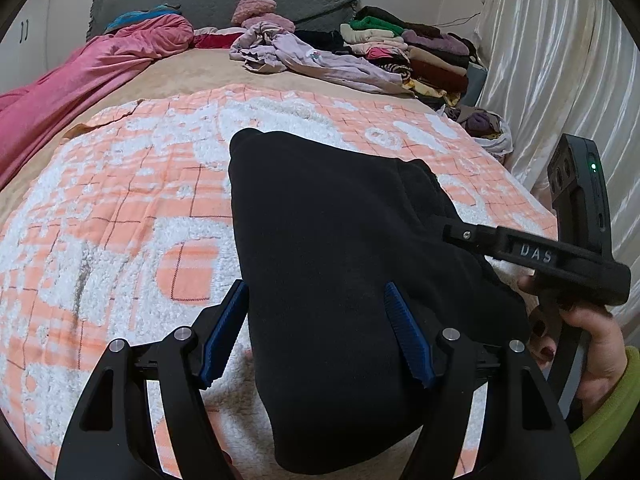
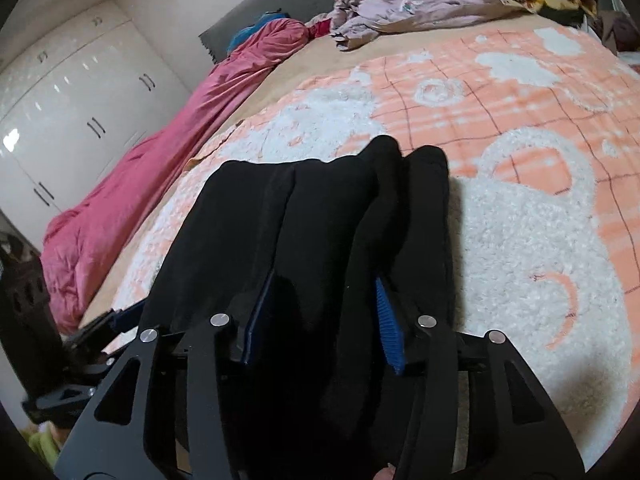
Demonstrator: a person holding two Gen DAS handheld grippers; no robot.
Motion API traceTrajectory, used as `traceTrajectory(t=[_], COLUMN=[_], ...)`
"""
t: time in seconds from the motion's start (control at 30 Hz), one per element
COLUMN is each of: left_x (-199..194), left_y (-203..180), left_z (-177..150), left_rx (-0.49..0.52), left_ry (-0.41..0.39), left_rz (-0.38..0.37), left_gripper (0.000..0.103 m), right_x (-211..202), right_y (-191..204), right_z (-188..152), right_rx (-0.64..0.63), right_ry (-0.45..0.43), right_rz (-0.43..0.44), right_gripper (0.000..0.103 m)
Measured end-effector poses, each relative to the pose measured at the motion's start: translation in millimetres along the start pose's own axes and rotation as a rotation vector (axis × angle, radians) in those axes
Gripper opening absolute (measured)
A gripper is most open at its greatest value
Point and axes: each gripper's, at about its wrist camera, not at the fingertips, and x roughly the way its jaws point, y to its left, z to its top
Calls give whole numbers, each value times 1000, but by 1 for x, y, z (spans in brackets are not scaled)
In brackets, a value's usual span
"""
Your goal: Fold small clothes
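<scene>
A black fleece garment lies folded lengthwise on the peach-and-white blanket. My left gripper straddles its near end: the left pad stands at the cloth's left edge and the right pad rests on top of the cloth, jaws wide apart. In the right wrist view the same black garment shows long raised folds. My right gripper is shut on a thick bunch of these folds, and cloth covers part of its left pad. A hand in a lime sleeve holds the right gripper's body at the garment's right side.
A crumpled lilac garment and a stack of folded clothes lie at the head of the bed. A pink duvet runs along the left side. White curtains hang on the right, and white wardrobes stand beyond the bed's left.
</scene>
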Motion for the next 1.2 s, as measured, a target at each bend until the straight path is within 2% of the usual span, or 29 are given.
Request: traceTrajectory(t=[0.13,0.2,0.3,0.57,0.73,0.87,0.93,1.0,1.2], left_x=[-1,-1,-2,-12,-16,-3,0,0,-3], left_y=[0,0,1,-6,-22,-33,-34,-31,-22], left_z=[0,0,0,3,6,2,2,3,2], left_rx=[-9,-8,-9,-1,41,91,100,92,54], left_ry=[1,1,0,-2,-8,12,11,13,9], left_rz=[-7,-4,-9,-42,-79,-22,-14,-16,-39], left_gripper=[68,68,68,68,70,74,77,79,81], right_x=[1,-2,-8,-34,-48,-19,-13,-17,-38], right_y=[1,3,8,22,11,-13,-21,-25,-15], right_z=[-1,-1,0,8,12,4,2,3,6], right_rx=[-10,-19,-57,-135,-137,-94,-68,-49,-58], right_ry=[-10,-23,-32,-73,-83,1,8,-1,-48], right_rz=[8,-2,-15,-36,-98,-146,-142,-140,-122], right_gripper=[27,11,8,7,7,9,12,21,30])
